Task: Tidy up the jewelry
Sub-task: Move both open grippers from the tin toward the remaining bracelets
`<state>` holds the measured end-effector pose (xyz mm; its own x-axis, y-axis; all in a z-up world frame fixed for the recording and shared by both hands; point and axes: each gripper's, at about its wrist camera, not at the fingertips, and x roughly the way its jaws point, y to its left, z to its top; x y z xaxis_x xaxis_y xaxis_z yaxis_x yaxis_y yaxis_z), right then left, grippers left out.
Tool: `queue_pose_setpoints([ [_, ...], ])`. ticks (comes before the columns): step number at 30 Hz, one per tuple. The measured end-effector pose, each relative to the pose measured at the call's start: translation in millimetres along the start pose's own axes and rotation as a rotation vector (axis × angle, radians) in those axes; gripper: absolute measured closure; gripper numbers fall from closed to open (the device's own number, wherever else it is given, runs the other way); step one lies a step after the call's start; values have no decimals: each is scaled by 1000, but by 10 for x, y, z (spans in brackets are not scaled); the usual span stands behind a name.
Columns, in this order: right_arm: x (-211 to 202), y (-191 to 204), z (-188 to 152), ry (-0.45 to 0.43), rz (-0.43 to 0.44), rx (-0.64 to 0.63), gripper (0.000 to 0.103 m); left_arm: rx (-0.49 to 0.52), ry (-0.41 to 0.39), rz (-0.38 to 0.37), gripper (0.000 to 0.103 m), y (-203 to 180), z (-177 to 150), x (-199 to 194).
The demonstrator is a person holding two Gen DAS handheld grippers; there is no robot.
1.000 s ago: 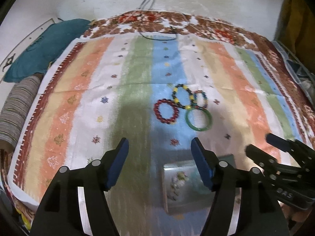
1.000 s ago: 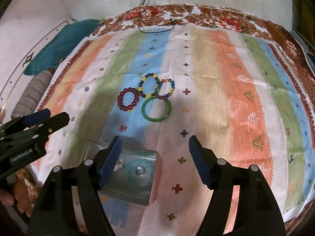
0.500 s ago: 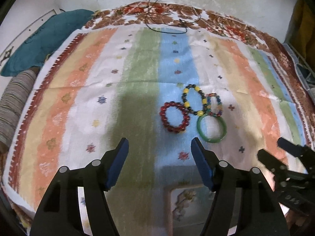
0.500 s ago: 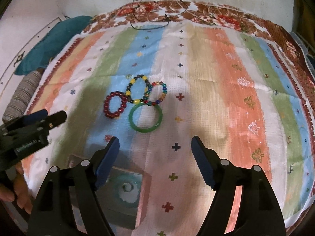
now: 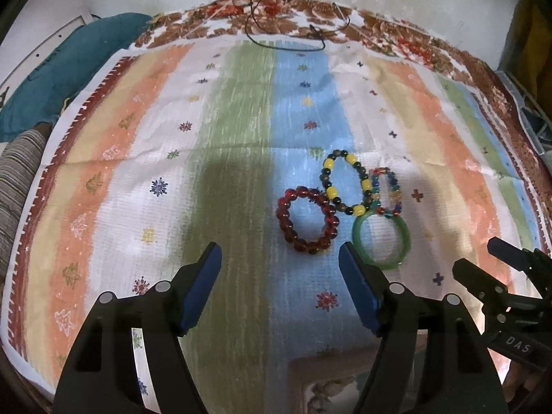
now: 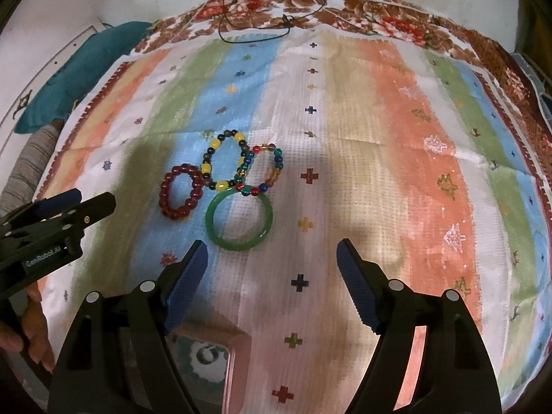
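Observation:
Several bracelets lie together on a striped cloth: a red bead bracelet [image 5: 308,219] [image 6: 180,190], a yellow and dark bead bracelet [image 5: 345,181] [image 6: 226,158], a multicoloured bead bracelet [image 5: 386,189] [image 6: 263,169] and a green bangle [image 5: 381,238] [image 6: 238,222]. My left gripper [image 5: 280,288] is open and empty, just short of the red bracelet. My right gripper [image 6: 272,283] is open and empty, just short of the green bangle. A shiny box [image 5: 331,383] [image 6: 203,362] sits under the grippers at the near edge.
The striped cloth [image 6: 396,158] covers a floral sheet [image 5: 396,34]. A black cord [image 5: 286,39] lies at the far edge. A teal cushion [image 5: 69,65] and a striped roll [image 5: 13,186] lie at the left.
Both grippers have moved forward toward the bracelets. The bracelets now sit lower and larger in both views, and the box has slid toward the bottom edge.

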<state>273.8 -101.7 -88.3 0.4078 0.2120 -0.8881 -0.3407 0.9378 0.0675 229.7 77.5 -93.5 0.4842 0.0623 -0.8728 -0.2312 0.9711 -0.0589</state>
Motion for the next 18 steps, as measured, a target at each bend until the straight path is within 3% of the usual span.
queue_pose_setpoints([
  [18,415,-42,140,56,-10,10,26,18,108,-32,33,44,82,501],
])
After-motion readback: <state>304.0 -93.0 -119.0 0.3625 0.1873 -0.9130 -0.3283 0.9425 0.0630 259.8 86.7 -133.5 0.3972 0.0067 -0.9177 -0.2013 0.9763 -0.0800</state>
